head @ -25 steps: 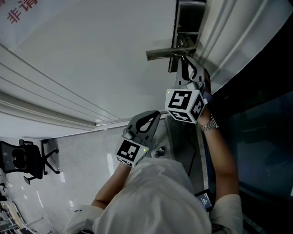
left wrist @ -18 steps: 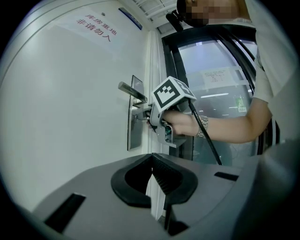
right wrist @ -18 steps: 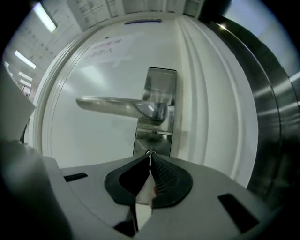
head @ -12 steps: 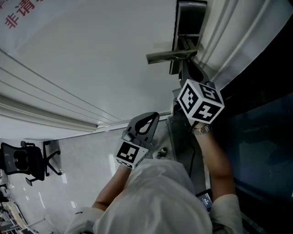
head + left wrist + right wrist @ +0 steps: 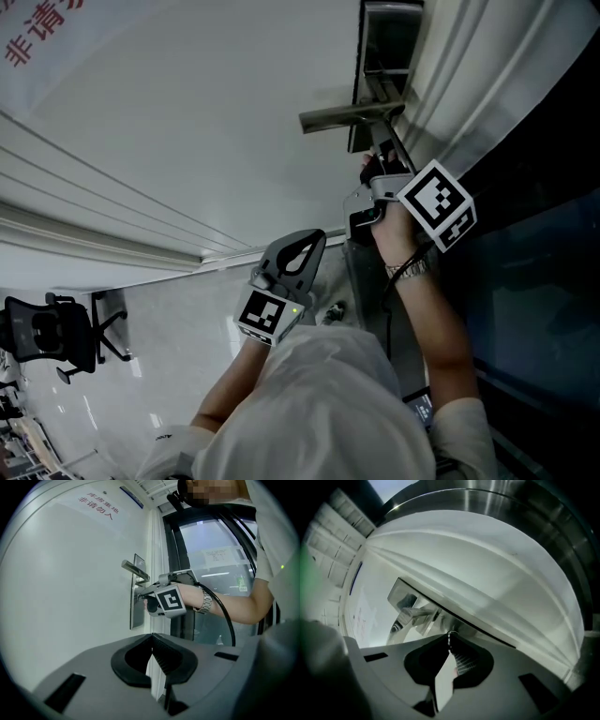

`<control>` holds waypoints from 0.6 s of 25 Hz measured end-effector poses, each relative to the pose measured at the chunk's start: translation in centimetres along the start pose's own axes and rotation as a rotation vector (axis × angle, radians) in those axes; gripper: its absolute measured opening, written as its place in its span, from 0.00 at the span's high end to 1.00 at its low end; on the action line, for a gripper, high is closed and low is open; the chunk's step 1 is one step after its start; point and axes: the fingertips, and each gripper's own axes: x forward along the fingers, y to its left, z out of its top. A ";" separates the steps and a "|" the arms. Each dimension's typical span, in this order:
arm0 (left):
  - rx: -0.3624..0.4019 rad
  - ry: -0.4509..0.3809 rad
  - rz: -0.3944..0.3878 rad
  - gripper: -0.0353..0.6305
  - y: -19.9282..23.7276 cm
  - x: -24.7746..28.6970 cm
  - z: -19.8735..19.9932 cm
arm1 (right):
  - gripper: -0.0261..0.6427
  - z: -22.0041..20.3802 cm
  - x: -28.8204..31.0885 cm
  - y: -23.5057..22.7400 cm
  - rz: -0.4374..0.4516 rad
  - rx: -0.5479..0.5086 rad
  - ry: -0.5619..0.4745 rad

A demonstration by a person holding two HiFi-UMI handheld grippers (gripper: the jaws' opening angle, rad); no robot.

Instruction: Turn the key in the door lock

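Silver door handle [image 5: 347, 114], one; one key [image 5: 449, 633] gripped tight by right claw [image 5: 139, 595]; left claw [image 5: 153, 639] closed, empty.

Red Chinese lettering [image 5: 96, 507] on the white door [image 5: 70, 602], high above the door handle [image 5: 135, 570], reads 库房重地, 非请勿入.

At 12 o'clock in the head view, grey metal lever handle [image 5: 352, 114] on the white flat door [image 5: 187, 122]. Just below, toward 1 o'clock, right gripper [image 5: 372, 171], tip at the metal lock plate [image 5: 136, 616], on a small metal key [image 5: 449, 634]. Near centre, left gripper [image 5: 305, 248], apart from the door. At 3 o'clock, dark glass panel [image 5: 534, 281]. At 8 o'clock, black office chair [image 5: 42, 333] on pale tiled floor [image 5: 169, 323].
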 end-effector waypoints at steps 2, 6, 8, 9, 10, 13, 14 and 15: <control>0.000 0.002 -0.001 0.93 0.0 0.0 -0.1 | 0.94 0.0 0.0 0.0 0.034 0.119 -0.012; -0.001 0.009 -0.002 0.93 -0.1 -0.3 -0.5 | 0.92 -0.1 0.0 -0.1 0.069 0.196 0.011; -0.002 0.006 -0.003 0.93 -0.2 -0.3 -0.5 | 0.88 -0.1 -0.3 -0.1 0.059 0.063 0.031; -0.003 0.006 -0.004 0.94 -0.3 -0.4 -0.5 | 0.83 0.0 -0.5 0.2 0.055 -0.035 0.039; -0.004 0.008 -0.005 0.94 -0.3 -0.4 -0.5 | 0.79 0.0 -0.7 0.5 0.051 -0.153 0.047; -0.007 0.015 -0.014 0.93 -0.6 -0.5 -0.8 | 0.75 0.1 -1.3 1.6 0.009 -0.574 0.069; -0.008 0.011 -0.018 0.94 -0.7 -0.5 -0.7 | 0.75 0.1 -1.4 1.7 -0.013 -0.706 0.078; -0.008 0.004 -0.021 0.93 -0.9 -0.4 -0.5 | 0.75 -0.1 -1.5 1.8 -0.034 -0.823 0.091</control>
